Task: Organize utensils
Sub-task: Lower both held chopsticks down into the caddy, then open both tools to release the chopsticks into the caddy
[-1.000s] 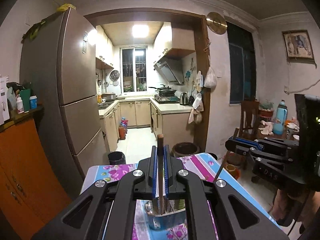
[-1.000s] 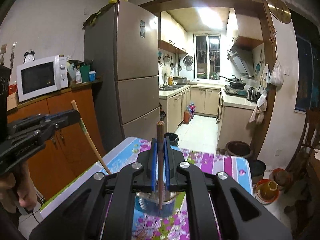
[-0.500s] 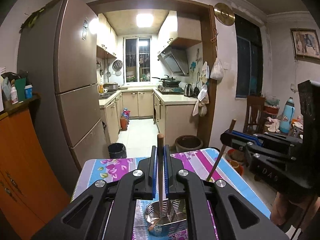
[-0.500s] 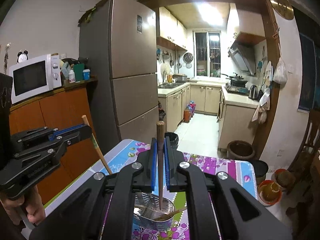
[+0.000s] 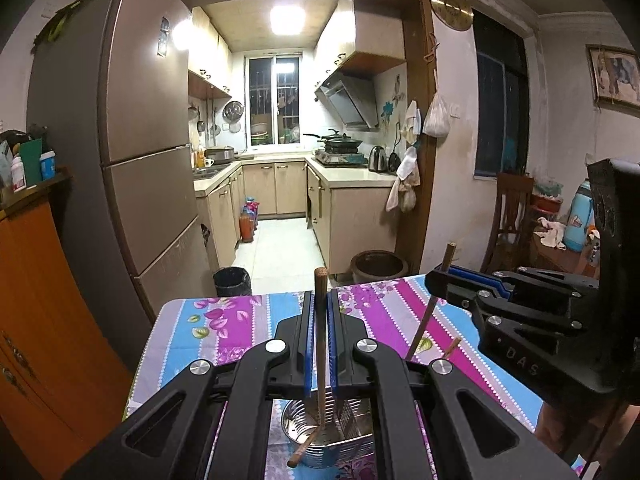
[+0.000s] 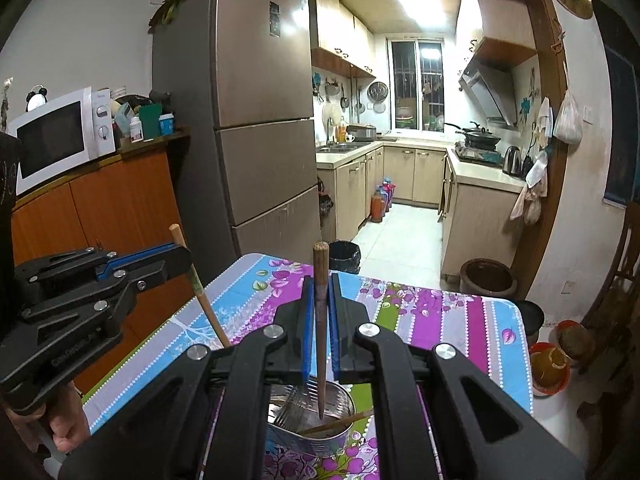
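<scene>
Each gripper is shut on a brown wooden chopstick held upright above a metal utensil holder. My left gripper (image 5: 320, 308) holds its chopstick (image 5: 320, 344) with the tip down inside the holder (image 5: 328, 440). My right gripper (image 6: 320, 296) holds its chopstick (image 6: 321, 328) with the tip over the holder (image 6: 316, 424). Another chopstick (image 6: 340, 420) lies slanted in the holder. The right gripper also shows in the left wrist view (image 5: 444, 276), the left gripper in the right wrist view (image 6: 176, 256).
The holder stands on a table with a floral striped cloth (image 5: 224, 328). A fridge (image 5: 132, 152) and an orange cabinet (image 6: 112, 208) with a microwave (image 6: 60, 132) stand to the left. A kitchen lies beyond. A chair (image 5: 512, 216) is at the right.
Both grippers have moved down and nearer the table with their chopsticks. The holder shows more fully, and the chopstick tips now reach it.
</scene>
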Demonstrator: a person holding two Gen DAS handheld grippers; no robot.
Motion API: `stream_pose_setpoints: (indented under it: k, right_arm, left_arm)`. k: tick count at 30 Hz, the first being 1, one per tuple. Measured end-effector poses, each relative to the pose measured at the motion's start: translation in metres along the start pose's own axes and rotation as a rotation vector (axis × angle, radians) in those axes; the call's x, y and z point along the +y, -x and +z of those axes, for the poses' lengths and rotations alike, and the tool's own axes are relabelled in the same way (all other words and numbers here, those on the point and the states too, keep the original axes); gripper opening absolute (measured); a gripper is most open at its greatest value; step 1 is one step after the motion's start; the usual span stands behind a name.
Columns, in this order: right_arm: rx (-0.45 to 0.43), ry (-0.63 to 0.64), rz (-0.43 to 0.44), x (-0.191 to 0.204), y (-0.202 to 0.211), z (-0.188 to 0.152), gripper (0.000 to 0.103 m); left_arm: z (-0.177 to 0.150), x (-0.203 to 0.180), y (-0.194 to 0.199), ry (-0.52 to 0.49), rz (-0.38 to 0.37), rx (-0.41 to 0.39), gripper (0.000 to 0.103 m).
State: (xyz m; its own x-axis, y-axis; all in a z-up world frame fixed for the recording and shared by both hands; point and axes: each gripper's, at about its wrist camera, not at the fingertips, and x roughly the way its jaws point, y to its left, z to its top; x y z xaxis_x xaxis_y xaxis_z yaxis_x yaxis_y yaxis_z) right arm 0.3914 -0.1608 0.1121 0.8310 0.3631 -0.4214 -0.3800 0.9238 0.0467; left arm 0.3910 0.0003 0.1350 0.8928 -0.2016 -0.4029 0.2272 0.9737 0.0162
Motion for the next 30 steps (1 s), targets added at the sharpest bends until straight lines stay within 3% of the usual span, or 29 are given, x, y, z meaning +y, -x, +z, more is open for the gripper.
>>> stream_pose_setpoints:
  k: [6,9,10,13,18,20,24,26,30]
  right_arm:
    - [0.015,-0.001,0.001,0.001,-0.006,-0.005,0.006]
    - [0.010,-0.005,-0.004,-0.001,-0.004,-0.003,0.008]
    - [0.006,-0.006,-0.003,-0.001,-0.003,-0.003,0.013]
    - [-0.008,-0.011,-0.007,-0.001,0.003,-0.002,0.031]
    - [-0.047,-0.021,0.009,0.001,0.034,-0.003,0.040]
    - [-0.067,-0.017,0.031,0.005,0.062,-0.010,0.040]
    - [-0.115,0.012,0.101,0.025,0.134,-0.050,0.041]
    - [-0.130,0.016,0.119,0.034,0.161,-0.080,0.041]
    - [-0.129,0.020,0.119,0.058,0.198,-0.167,0.041]
  left_arm:
    - [-0.007,0.005,-0.010,0.009,0.018,0.023,0.008]
    - [-0.008,0.006,-0.010,0.013,0.025,0.020,0.026]
    - [-0.008,0.007,-0.009,0.013,0.026,0.014,0.034]
    - [-0.008,0.009,-0.003,0.019,0.035,0.000,0.040]
    - [-0.009,0.013,0.025,0.030,0.049,-0.046,0.050]
    - [-0.015,0.013,0.050,0.025,0.046,-0.085,0.058]
    - [-0.058,0.012,0.121,-0.017,0.043,-0.181,0.071]
    - [-0.098,0.012,0.156,-0.046,0.052,-0.218,0.077]
    - [-0.189,0.008,0.194,-0.085,0.060,-0.190,0.080]
